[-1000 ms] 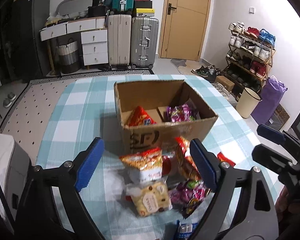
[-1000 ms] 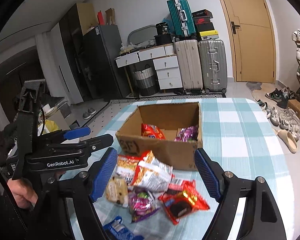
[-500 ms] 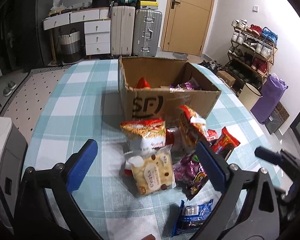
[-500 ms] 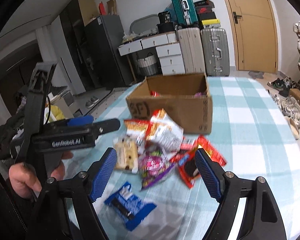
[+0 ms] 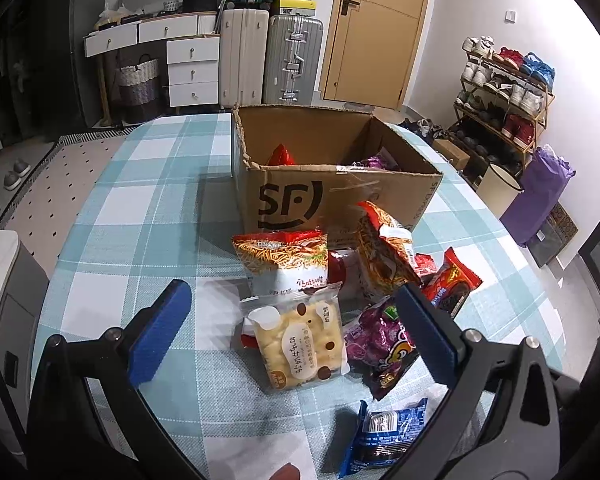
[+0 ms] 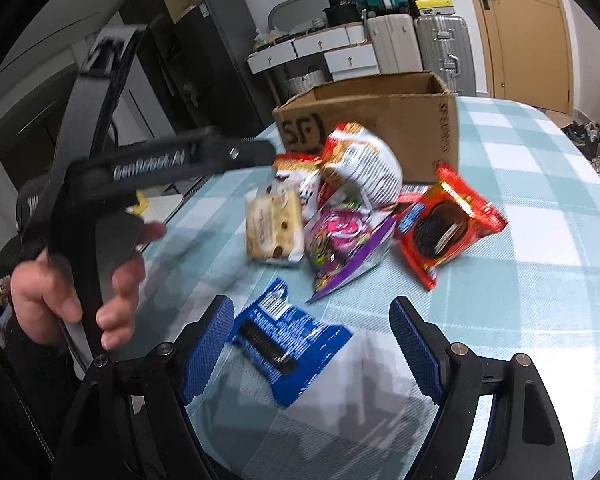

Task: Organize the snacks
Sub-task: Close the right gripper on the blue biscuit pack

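An open cardboard box [image 5: 340, 184] [image 6: 380, 120] stands on the checked table and holds a red pack [image 5: 282, 155] and a purple pack [image 5: 376, 162]. In front of it lies a pile of snacks: two noodle bags [image 5: 284, 258], a cracker pack [image 5: 296, 340] [image 6: 274, 226], a purple candy bag [image 5: 376, 340] [image 6: 340, 248], a red cookie pack [image 5: 452, 284] [image 6: 446, 228] and a blue pack [image 5: 388, 432] [image 6: 288, 344]. My left gripper [image 5: 292, 324] is open above the cracker pack. My right gripper [image 6: 312, 344] is open, low over the blue pack, which lies between its fingers.
The table [image 5: 140, 208] has a teal and white checked cloth, with its right edge near a shoe rack [image 5: 504, 92], a bin [image 5: 500, 192] and a purple bag [image 5: 540, 196]. Suitcases [image 5: 272, 60] and drawers [image 5: 188, 68] stand behind. The hand-held left gripper body [image 6: 112, 184] fills the left of the right wrist view.
Both grippers have pulled back from the box and dropped lower toward the snack pile. The right gripper has come down over the blue pack.
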A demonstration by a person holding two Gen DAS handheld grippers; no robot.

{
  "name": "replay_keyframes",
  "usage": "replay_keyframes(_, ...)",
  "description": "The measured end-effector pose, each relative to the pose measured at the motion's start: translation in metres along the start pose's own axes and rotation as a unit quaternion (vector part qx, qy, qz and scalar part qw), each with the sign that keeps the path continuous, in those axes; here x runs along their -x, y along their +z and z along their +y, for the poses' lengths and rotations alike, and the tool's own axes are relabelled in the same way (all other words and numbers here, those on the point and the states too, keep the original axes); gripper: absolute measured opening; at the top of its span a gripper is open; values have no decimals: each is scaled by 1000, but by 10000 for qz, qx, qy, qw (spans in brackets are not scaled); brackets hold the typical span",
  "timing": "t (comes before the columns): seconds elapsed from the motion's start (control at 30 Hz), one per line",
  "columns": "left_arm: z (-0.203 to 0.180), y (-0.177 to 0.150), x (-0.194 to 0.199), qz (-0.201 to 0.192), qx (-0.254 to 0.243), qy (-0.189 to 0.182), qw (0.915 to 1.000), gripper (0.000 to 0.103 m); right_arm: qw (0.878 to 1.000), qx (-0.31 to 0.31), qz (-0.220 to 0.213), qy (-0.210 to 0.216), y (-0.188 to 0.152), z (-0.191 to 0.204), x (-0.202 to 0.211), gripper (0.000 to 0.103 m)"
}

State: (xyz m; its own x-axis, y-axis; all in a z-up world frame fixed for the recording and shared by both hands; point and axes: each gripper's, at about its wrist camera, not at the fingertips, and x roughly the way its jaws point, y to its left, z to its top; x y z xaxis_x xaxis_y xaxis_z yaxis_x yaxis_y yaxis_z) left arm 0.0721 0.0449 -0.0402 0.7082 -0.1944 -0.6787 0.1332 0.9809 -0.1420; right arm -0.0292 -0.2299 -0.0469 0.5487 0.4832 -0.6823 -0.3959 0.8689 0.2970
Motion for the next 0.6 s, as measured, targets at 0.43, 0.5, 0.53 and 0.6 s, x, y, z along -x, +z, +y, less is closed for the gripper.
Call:
replay_keyframes(0.43, 1, 0, 6, -50, 5, -7, 10000, 102, 9993, 104, 347, 129, -16, 10, -35, 82)
replay_keyframes(0.5, 3, 0, 8, -62, 10, -10, 10000, 102, 9992, 99, 371, 142, -15, 9, -40, 82)
replay_keyframes(0.53, 4, -1, 8, -62, 19, -14, 10000, 102, 9991, 109, 376, 138, -15, 9, -42, 82)
replay_keyframes(0.6, 7, -1, 9, -59, 46, -26, 10000, 102, 9990, 157, 395, 127, -13, 11, -48, 82)
